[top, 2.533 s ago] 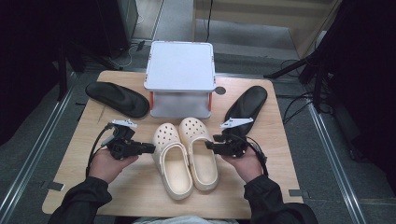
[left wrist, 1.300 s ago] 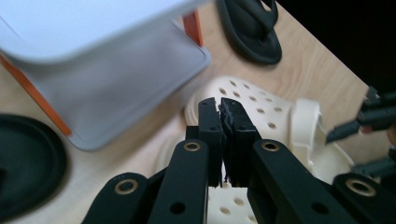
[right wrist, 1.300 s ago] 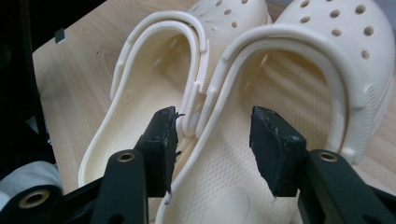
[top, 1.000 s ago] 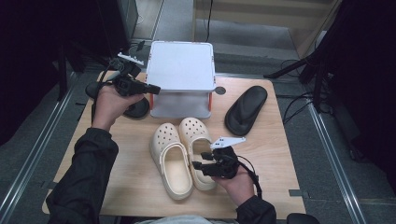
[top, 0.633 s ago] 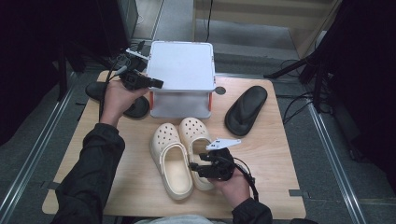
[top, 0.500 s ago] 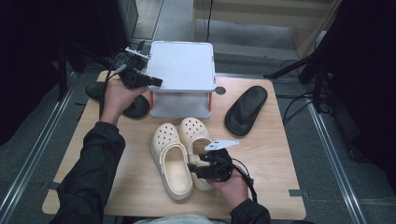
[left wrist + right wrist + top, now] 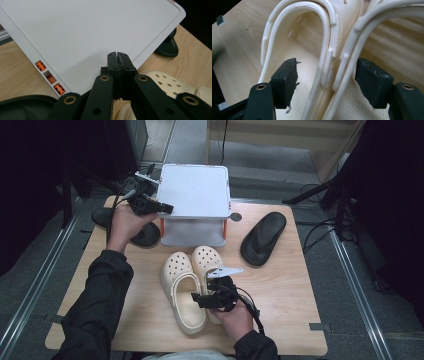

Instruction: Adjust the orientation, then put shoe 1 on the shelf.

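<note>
Cream clogs [image 7: 187, 287], no readable markings

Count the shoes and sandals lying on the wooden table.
4. Two cream perforated rubber clogs lie side by side at centre; one black sandal lies right of the white stand, another black sandal left of it, partly hidden by the left hand.

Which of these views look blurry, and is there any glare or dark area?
High view: fairly sharp, surroundings very dark, soft glare on the white box lid. Left gripper view: the lid is bright, evenly lit. Right gripper view: the cream clogs are soft, mildly blurred up close.
</note>
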The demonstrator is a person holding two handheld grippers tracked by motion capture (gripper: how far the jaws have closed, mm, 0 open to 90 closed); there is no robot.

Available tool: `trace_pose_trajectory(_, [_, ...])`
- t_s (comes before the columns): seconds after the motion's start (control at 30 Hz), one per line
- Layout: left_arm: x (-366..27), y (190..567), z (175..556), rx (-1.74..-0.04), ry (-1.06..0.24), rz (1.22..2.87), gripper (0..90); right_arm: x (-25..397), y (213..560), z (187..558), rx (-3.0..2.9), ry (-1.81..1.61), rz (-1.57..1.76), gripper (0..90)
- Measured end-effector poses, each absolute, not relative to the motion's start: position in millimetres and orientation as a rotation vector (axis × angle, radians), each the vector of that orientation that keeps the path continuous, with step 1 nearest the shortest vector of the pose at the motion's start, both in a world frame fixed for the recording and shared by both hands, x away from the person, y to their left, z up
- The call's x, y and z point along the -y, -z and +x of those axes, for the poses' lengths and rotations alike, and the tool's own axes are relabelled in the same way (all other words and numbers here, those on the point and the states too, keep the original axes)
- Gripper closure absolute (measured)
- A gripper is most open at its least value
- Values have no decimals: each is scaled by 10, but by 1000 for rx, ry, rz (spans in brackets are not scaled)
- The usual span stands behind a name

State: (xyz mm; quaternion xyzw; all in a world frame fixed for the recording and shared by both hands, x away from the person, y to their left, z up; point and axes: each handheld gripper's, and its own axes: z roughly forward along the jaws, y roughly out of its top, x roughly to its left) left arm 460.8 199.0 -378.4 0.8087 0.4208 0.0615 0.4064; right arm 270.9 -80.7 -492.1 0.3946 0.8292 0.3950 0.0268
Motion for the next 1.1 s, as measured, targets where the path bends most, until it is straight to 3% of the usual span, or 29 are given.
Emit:
trace_pose_trajectory(0.17, [-1987,3781,4605,-1064,-157,2042,896,740,4941,2736,-2540,-1185,1245,357])
trace_pose_trajectory(0.8, [-1987,3784,4602,-1070,-153,2034,891,685,5009,2849,-2409,-1222,1409,588])
trace_pose_trajectory(1.1, [-1988,3782,4591,-1077,-161,2032,878,726,4921,2882,-2376,-1215,1431,651])
